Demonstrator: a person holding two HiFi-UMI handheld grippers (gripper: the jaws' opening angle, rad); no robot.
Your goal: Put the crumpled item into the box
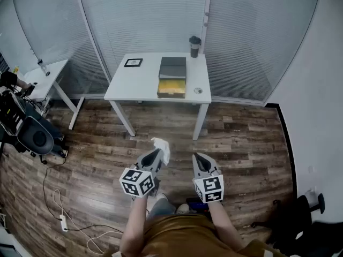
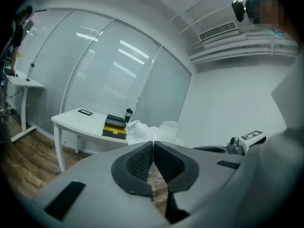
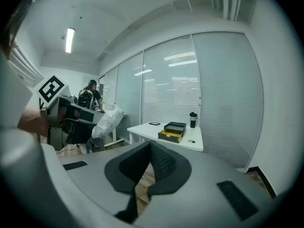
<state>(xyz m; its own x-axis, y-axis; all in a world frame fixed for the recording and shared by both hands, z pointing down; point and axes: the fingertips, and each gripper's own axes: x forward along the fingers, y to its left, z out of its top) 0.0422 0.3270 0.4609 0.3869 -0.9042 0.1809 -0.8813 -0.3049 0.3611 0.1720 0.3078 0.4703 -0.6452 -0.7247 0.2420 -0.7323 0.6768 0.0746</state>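
Left tool [image 1: 157, 154] is pinching the crumpled item [image 1: 162, 145] (white, bunching past the tips), well apart from the open box [image 1: 171, 89] on the table [image 1: 138, 82]. Right tool [image 1: 198, 157] is hanging pressed together, empty. Judgement: the pinch is needing firm pressure until the item is sitting over the yellow cavity.

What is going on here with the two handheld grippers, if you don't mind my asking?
A person stands on the wooden floor with a grey gripper in each hand. The left gripper is clamped on a crumpled white piece of paper, held up in the air. The right gripper is shut and empty. The open yellow-and-black box sits on the white table ahead, so the paper is not in it yet.
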